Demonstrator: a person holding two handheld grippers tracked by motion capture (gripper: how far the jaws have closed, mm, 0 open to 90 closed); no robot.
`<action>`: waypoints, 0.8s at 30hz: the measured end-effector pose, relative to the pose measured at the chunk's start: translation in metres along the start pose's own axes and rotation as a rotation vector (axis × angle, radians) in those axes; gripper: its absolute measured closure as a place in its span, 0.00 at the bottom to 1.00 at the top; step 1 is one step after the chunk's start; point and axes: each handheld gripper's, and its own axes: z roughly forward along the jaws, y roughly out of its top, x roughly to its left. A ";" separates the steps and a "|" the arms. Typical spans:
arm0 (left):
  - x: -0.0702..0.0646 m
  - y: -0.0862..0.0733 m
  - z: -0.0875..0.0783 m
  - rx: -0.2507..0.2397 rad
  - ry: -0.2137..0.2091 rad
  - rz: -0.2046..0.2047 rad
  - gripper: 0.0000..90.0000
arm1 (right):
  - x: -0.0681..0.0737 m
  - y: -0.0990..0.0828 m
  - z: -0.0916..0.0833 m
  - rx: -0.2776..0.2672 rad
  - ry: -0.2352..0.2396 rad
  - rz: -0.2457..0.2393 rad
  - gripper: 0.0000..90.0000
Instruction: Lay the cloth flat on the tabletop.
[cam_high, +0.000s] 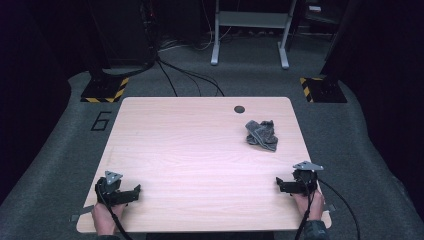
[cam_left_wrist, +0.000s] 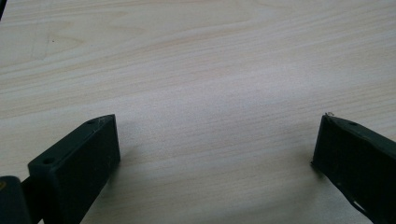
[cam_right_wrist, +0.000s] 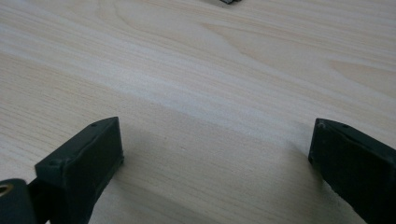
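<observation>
In the high view, the crumpled grey cloth is lying on the far right part of the wooden table, just below the dark grommet hole, its long axis running diagonally from far-left to near-right, while the left gripper and right gripper are resting at the near corners, well apart from it. In the left gripper view, the jaws are standing wide apart over bare wood. In the right gripper view, the jaws are likewise standing wide apart, gripping nothing.

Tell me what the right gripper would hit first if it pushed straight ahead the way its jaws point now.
Probably the left gripper. The right gripper, open, points across the near part of the table, with bare wood ahead. The crumpled grey cloth lies farther back, off that line. Depth is uncertain.
</observation>
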 end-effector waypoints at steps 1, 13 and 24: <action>0.000 0.000 0.000 0.002 -0.003 -0.001 0.00 | 0.000 0.000 0.000 0.000 0.000 0.001 0.03; 0.000 0.000 0.001 -0.005 -0.004 -0.002 0.00 | 0.000 0.000 0.000 0.001 -0.005 0.002 0.02; 0.000 0.000 0.001 -0.002 -0.005 -0.002 0.00 | -0.002 0.005 0.003 0.025 0.009 0.011 0.00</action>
